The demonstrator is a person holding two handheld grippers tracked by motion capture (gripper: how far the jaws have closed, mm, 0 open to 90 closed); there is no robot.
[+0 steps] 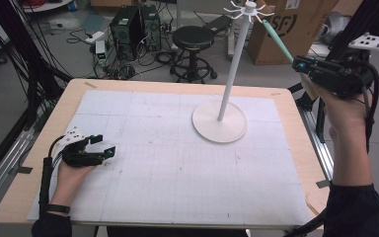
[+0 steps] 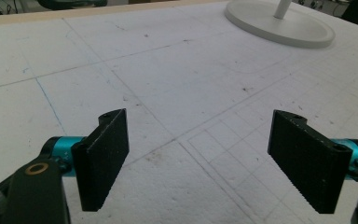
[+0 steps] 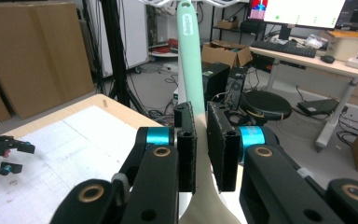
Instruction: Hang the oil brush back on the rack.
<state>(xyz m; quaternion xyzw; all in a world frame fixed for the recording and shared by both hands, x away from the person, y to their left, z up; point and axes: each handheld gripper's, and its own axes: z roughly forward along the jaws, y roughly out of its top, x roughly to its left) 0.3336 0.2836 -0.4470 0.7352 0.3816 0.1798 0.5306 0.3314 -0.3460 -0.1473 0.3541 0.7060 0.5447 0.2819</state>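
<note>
1. One mint-green spatula [image 1: 277,41] is clamped between the jaws of the right gripper [image 1: 303,64], raised at about 2 o'clock off the table [image 1: 39,148]; its long axis slants up and left, handle tip at the hooks of the rack [image 1: 220,121].
2. One rack, its round base at 1 o'clock on the white mat [image 1: 143,168].
3. The left gripper [image 1: 106,145] rests at 8 o'clock, jaws wide apart and holding nothing; bare mat stretches ahead.

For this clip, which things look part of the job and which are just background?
In use:
- right gripper, shut on mint-green spatula-like utensil
- white hook stand
- left gripper, open, idle on the table

Background:
- black round stool
- brown cardboard box
- black computer towers
</note>
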